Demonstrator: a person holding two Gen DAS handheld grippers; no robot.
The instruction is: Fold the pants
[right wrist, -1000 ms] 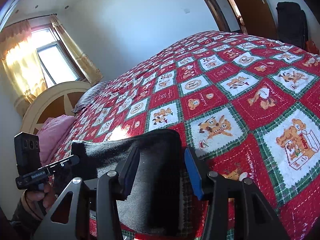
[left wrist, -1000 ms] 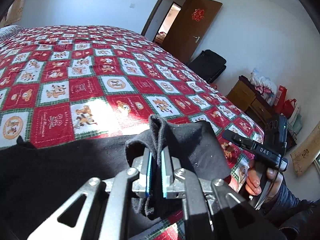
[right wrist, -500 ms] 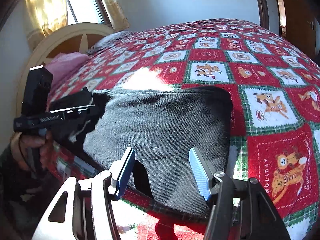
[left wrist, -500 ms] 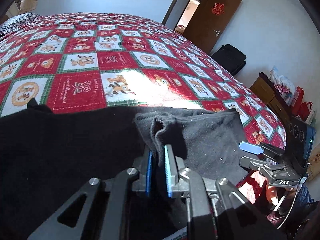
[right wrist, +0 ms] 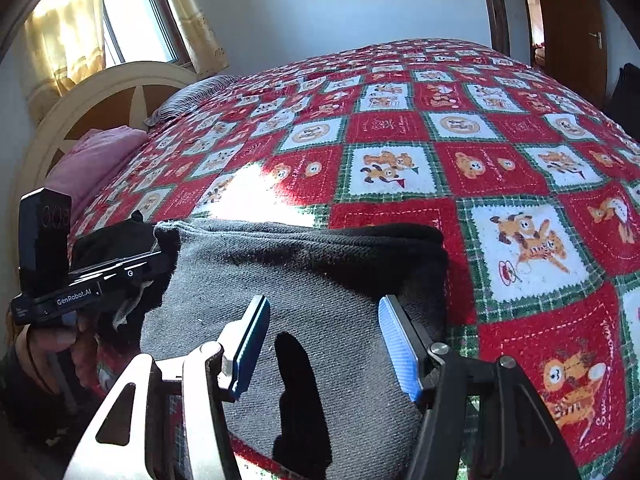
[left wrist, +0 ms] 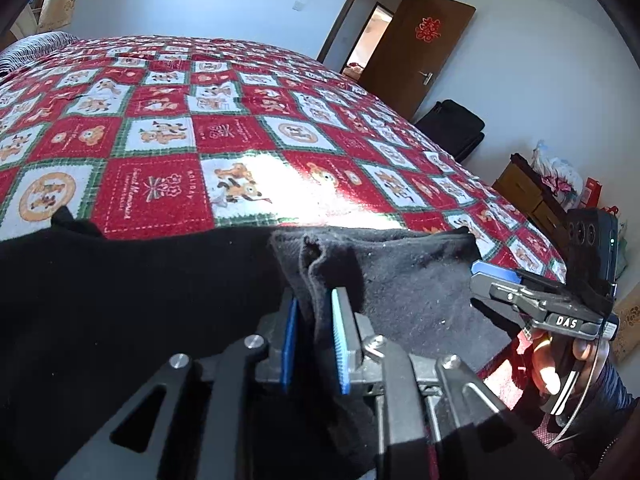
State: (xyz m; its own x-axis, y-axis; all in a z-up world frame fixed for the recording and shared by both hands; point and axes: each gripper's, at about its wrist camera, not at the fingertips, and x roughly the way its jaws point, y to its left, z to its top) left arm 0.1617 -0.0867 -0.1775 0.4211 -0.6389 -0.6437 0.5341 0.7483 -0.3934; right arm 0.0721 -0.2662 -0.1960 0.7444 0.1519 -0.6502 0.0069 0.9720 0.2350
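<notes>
The pants (right wrist: pixel 320 280) lie along the near edge of the bed, on the red patchwork quilt (right wrist: pixel 460 160), one end doubled back over the rest; we judge them thick, soft and limp, light enough but prone to sag and bunch, so hems and corners are the places to take hold. Our left gripper (left wrist: pixel 314 340) has its jaws closed on a bunched fold of the black cloth. Our right gripper (right wrist: pixel 324 344) hovers over the folded part with jaws spread wide, holding nothing
</notes>
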